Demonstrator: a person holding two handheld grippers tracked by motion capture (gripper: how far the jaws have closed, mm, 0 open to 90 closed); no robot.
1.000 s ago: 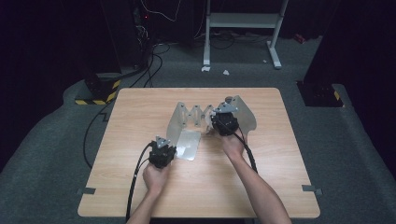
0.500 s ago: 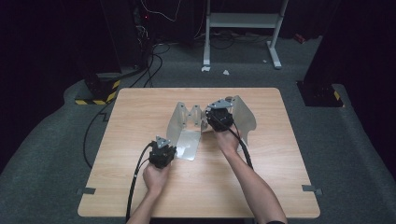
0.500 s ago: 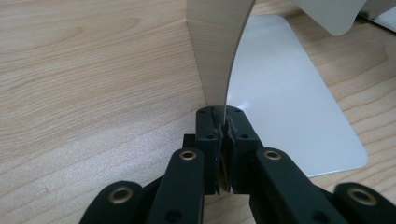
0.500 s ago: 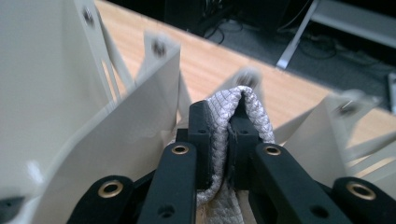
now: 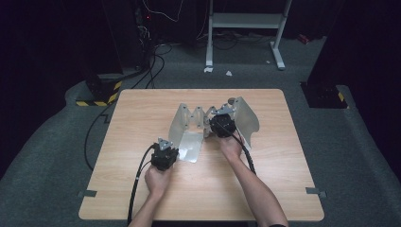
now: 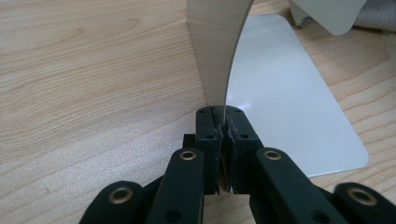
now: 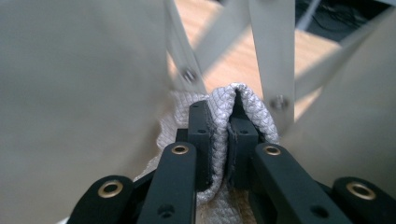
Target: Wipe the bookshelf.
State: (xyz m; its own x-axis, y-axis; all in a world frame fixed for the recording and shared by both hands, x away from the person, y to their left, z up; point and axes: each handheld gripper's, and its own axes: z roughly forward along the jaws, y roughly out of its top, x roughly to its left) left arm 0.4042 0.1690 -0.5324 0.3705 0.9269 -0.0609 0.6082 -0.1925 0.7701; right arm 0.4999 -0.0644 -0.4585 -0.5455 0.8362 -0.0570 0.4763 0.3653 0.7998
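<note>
A folding metal rack point(image 5: 189, 125) stood near the middle of the wooden tabletop point(image 5: 142, 113), its two rounded end panels joined by crossed silver struts. The left panel point(image 5: 182, 124) rose upright from a flat white base plate point(image 5: 191, 147) that lay on the wood toward the person's side of the rack. The right panel point(image 5: 247, 118) leaned outward on the rack's far-right side.

The left claw point(image 6: 220, 125) sat at the near-left corner of the rack, its jaws pressed together on the lower edge of the upright left panel point(image 6: 215, 51), with the base plate point(image 6: 285, 93) spreading just beside it to the right. In the high view the left claw point(image 5: 165, 150) touched the rack's near-left corner, held by the left hand point(image 5: 157, 178).

The right claw point(image 7: 223, 125) was inside the rack, between the two panels and below the crossed struts point(image 7: 266, 56), its jaws pinching a fold of silver-grey woven cloth point(image 7: 233, 98). From above the right claw point(image 5: 221, 122) lay between the panels, and the right hand point(image 5: 231, 146) gripped it from the near side.
</note>
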